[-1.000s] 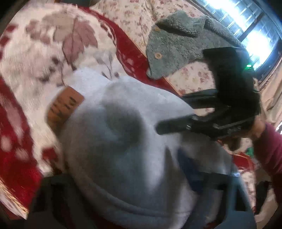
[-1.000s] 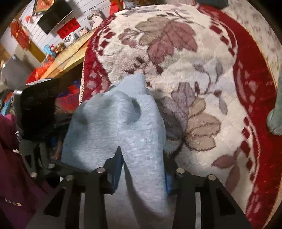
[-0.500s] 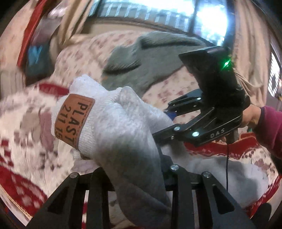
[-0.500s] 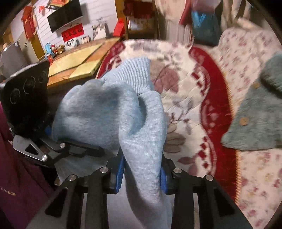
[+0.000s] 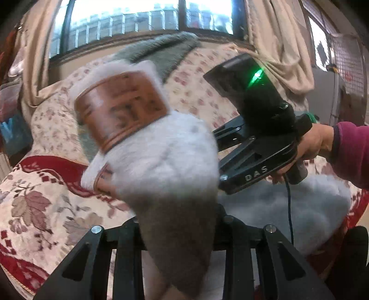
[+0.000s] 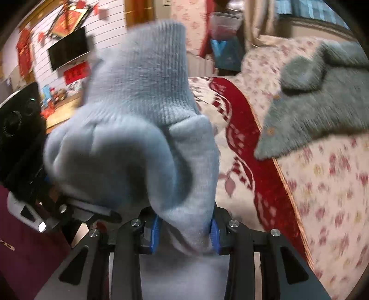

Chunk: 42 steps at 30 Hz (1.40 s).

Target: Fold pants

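The light grey pants (image 5: 166,166) fill the middle of the left wrist view, with a brown leather patch (image 5: 120,108) on the waistband. My left gripper (image 5: 177,230) is shut on a bunch of this cloth and holds it above the bed. My right gripper (image 6: 184,226) is shut on the ribbed band end of the pants (image 6: 138,120), raised too. The right gripper also shows in the left wrist view (image 5: 253,147), just right of the cloth. More of the pants (image 5: 311,207) lies on the bed below it.
A floral bed cover with a red border (image 5: 46,207) lies below. A grey-green fleece jacket (image 6: 318,110) lies on the bed at the right. A window (image 5: 138,20) is behind the bed. A wall television (image 6: 69,50) is far left.
Both grippers have lifted and tilted up with the pants, from low over the bed cover to well above it. The views now face the window and the room.
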Motion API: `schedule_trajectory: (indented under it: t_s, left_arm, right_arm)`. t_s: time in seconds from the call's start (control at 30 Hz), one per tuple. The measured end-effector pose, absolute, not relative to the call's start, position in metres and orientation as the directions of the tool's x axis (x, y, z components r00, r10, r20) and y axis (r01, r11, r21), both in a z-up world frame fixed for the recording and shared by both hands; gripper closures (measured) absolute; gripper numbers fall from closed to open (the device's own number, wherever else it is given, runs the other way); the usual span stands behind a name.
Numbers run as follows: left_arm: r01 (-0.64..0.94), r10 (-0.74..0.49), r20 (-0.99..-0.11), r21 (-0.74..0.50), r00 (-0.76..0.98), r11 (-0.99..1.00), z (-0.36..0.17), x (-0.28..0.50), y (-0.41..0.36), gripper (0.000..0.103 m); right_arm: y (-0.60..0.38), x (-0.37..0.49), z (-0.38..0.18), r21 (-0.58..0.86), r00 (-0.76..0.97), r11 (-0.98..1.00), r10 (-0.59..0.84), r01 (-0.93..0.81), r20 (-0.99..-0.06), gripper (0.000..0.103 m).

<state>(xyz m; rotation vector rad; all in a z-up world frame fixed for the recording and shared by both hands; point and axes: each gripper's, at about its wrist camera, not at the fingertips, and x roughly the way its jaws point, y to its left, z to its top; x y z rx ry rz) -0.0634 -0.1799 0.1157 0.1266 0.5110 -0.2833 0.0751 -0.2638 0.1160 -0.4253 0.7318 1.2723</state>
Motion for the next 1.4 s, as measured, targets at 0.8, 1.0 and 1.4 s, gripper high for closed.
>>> schedule_trajectory:
  t_s: [0.8,1.0,1.4]
  left_arm:
    - [0.523,-0.486,-0.558,-0.106,0.673,0.846,0.071,-0.12,-0.237,0.012]
    - [0.37,-0.337,-0.536,-0.049,0.774,0.928,0.088,-0.108,-0.191,0.009]
    - [0.234,-0.223,-0.597,-0.059,0.771,0.97,0.064,-0.076,-0.154,0.009]
  right_arm:
    - [-0.479,0.046,0.091,0.168,0.527,0.919,0.347,-0.357,-0.776,0.047]
    - [-0.434,0.018,0.106,0.434,0.432,0.798,0.595,-0.419,-0.678,0.026]
    - [-0.358,-0.016,0.029,0.516,0.408,0.804,0.594,-0.295,-0.693,0.024]
